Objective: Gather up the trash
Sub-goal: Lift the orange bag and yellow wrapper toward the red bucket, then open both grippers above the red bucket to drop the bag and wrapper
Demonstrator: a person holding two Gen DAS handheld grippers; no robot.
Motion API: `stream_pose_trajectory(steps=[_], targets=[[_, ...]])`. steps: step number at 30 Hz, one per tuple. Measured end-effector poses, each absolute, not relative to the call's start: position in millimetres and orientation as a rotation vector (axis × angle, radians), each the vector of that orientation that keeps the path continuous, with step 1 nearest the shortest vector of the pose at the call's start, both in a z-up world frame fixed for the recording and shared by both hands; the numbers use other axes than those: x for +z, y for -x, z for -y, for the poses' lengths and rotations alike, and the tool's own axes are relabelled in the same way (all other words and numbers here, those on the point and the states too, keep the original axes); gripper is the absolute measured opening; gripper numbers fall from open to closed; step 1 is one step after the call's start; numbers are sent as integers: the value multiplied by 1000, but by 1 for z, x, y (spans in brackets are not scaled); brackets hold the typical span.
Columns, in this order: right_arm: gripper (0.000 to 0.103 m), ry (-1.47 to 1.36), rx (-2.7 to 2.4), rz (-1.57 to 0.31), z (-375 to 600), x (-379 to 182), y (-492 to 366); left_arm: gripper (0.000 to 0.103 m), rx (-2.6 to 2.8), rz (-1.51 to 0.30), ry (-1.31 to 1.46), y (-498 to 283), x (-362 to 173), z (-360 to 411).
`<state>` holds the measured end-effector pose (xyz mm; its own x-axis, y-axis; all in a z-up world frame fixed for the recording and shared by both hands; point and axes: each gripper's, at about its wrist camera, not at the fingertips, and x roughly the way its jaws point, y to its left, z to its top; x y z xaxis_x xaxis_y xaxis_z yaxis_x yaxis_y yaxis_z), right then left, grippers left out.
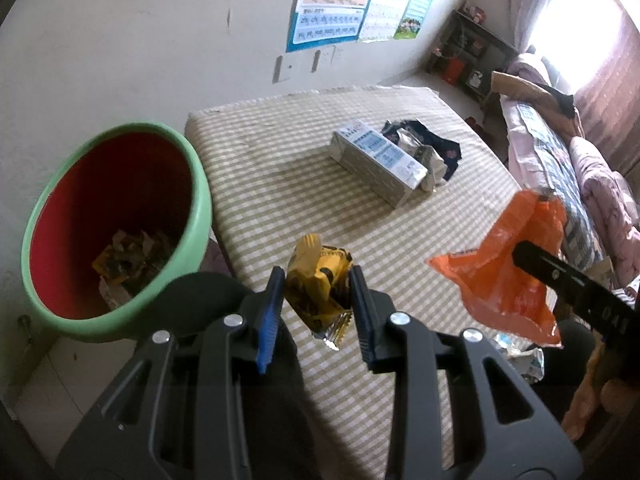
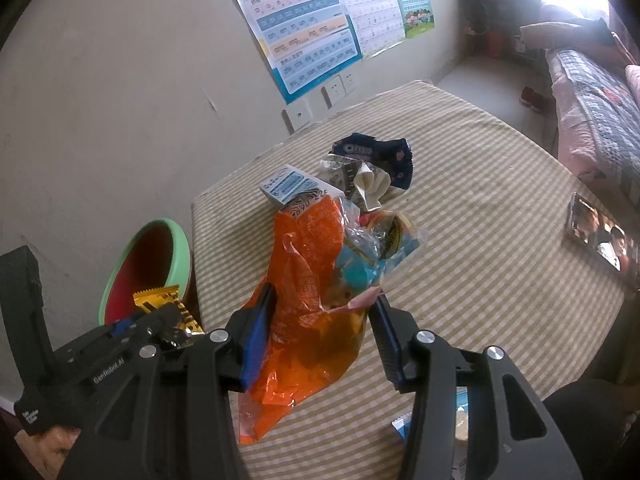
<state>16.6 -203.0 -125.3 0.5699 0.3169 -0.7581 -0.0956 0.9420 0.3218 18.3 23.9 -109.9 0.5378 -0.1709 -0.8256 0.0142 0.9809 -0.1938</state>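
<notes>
My left gripper [image 1: 317, 280] is shut on a crumpled yellow snack wrapper [image 1: 320, 280], held above the table's left edge, just right of the green bin [image 1: 200, 204] with a red inside and wrappers at its bottom. My right gripper [image 2: 325, 300] is shut on a bundle of an orange plastic wrapper [image 2: 308, 280] and clear and blue wrappers [image 2: 372, 248], lifted over the table. In the left wrist view the orange wrapper [image 1: 508, 272] hangs at the right. On the checked tablecloth [image 1: 280, 184] lie a white and blue carton [image 1: 376, 160] and a dark cookie wrapper [image 1: 436, 144].
The bin [image 2: 176, 248] stands on the floor against the wall beside the table. A phone [image 2: 600, 240] lies at the table's right. Posters hang on the wall. A bed with quilts [image 1: 580, 168] runs along the right. More wrappers lie near the table's front edge [image 1: 524, 360].
</notes>
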Motion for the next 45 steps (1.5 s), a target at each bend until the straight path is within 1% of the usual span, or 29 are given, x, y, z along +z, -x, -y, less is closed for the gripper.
stream_pose_trajectory(steps=[13, 45], targets=[[46, -242, 275, -931, 193, -121, -16, 32, -21, -944, 235, -25, -93, -61], [47, -144, 379, -947, 140, -115, -15, 32, 65, -914, 340, -25, -94, -106]])
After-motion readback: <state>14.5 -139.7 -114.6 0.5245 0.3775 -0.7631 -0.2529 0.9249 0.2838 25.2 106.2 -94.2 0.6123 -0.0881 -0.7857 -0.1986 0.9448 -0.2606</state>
